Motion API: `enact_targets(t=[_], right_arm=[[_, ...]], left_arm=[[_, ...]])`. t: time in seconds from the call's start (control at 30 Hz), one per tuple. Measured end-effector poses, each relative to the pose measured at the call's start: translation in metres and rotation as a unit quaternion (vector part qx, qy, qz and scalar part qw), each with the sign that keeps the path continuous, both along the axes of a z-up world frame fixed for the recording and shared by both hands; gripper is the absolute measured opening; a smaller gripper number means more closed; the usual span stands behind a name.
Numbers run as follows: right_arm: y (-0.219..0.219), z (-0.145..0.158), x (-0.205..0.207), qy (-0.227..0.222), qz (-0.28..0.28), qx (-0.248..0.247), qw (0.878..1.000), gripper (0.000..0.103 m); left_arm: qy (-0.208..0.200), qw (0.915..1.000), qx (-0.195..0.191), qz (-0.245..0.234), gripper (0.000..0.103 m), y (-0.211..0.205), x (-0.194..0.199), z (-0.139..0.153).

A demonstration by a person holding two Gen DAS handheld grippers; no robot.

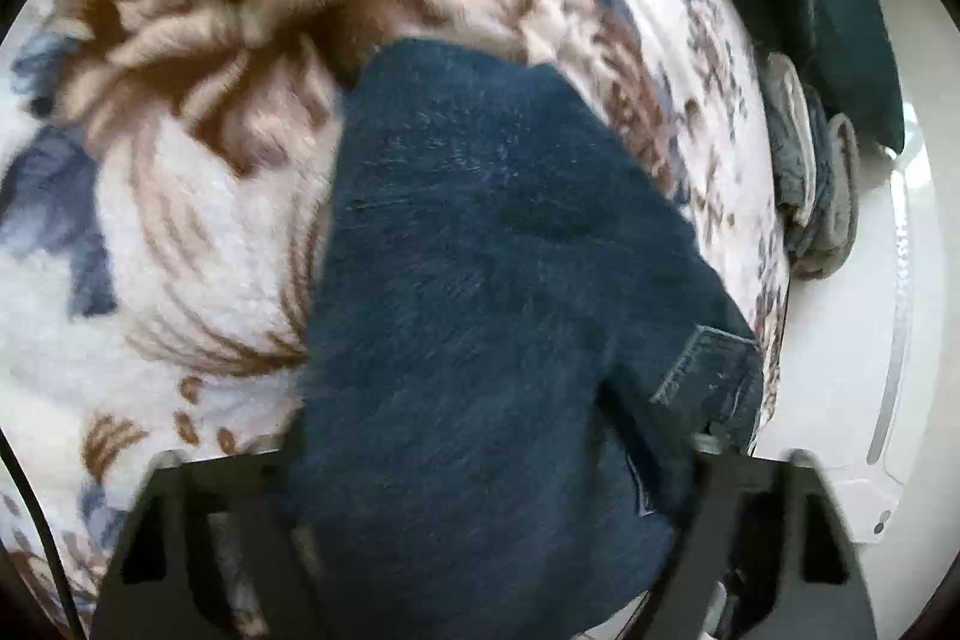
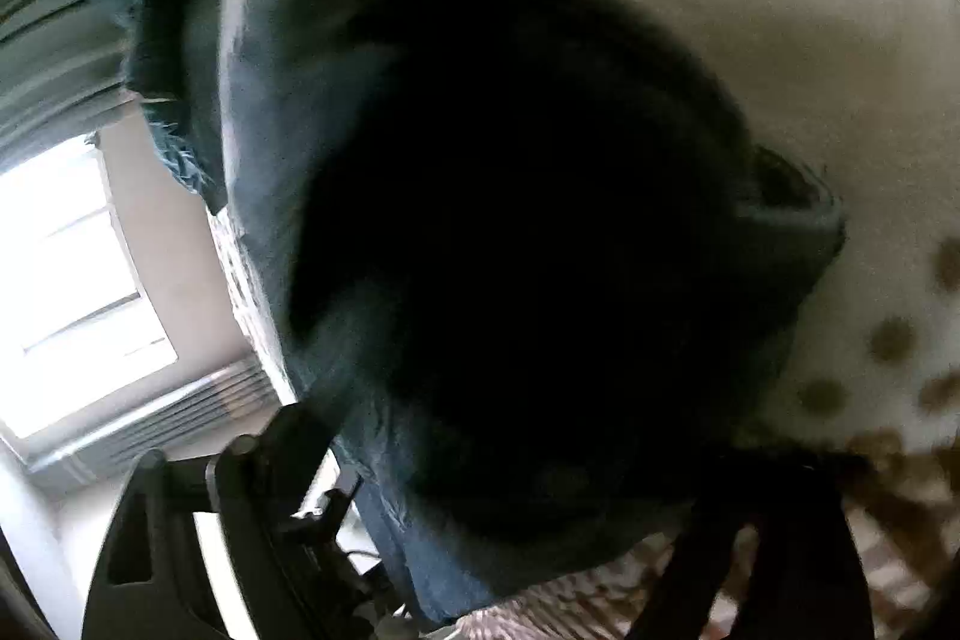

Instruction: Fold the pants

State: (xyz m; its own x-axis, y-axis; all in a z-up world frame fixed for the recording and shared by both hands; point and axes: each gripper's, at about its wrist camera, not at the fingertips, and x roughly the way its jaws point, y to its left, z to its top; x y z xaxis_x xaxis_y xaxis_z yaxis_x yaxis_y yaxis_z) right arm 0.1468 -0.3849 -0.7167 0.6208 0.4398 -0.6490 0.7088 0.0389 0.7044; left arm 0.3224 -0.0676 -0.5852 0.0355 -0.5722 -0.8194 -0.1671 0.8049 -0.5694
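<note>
Dark blue pants point(image 1: 480, 280) fill the space right in front of both cameras, so they serve as the landmark for everything else. They lie on a fleecy blanket point(image 1: 180, 220) printed with brown and blue flowers, which spreads wide to the left of and beyond the pants in the left wrist view; that side is bare blanket with room to move. On the other side the pants run close to the blanket's edge, and a hemmed corner of denim sits almost at that edge, with a white surface point(image 1: 840, 370) just past it. Beyond the pants, at that same edge, lies a pile of other folded clothes point(image 1: 804, 172) (dark denim and some paler pieces).

Denim bulges between the fingers of the left gripper point(image 1: 480, 550); whether the pads actually pinch it cannot be told. The right wrist view is blurred and very dark: the pants point(image 2: 510, 250) rise as a folded mound against pale blanket, and a bright window point(image 2: 72, 280) shows past their left edge. Cloth reaches down between the fingers of the right gripper point(image 2: 480, 568), but whether it is clamped cannot be told either.
</note>
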Motion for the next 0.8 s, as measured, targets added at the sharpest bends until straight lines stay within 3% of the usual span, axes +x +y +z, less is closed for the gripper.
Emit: enact_targets(t=[0.03,0.07,0.2,0.27,0.37,0.47,0.63,0.8], right_arm=[[0.001,0.006,0.002,-0.007,0.003,-0.01,1.0,0.072],[0.001,0.008,0.003,-0.015,0.011,-0.018,1.0,0.072],[0.001,-0.019,0.01,0.007,0.017,0.001,1.0,0.072],[0.002,-0.015,0.015,0.013,0.018,-0.006,1.0,0.062],[0.009,0.008,0.017,0.015,0.029,-0.033,0.999,0.049],[0.015,0.038,0.025,0.007,0.045,-0.065,0.997,0.045],[0.028,0.098,0.052,-0.038,0.071,-0.118,0.99,0.043],[0.019,0.136,0.085,-0.078,0.065,-0.123,0.987,0.043]], left_arm=[[-0.001,0.9999,-0.009,0.009,0.053,0.005,-0.001,0.001],[0.0,0.9998,-0.014,0.013,0.049,0.009,-0.002,0.002],[-0.003,1.0,-0.008,0.001,0.044,0.008,-0.005,-0.005],[-0.009,0.9999,-0.007,-0.003,0.04,0.008,-0.004,-0.002],[-0.022,0.9996,-0.006,-0.016,0.033,0.007,-0.004,0.012],[-0.044,0.9987,-0.008,-0.026,0.027,0.006,-0.002,0.032],[-0.081,0.9959,-0.028,-0.027,0.025,0.015,0.013,0.072],[-0.115,0.9919,-0.048,-0.024,0.025,0.039,0.065,0.109]])
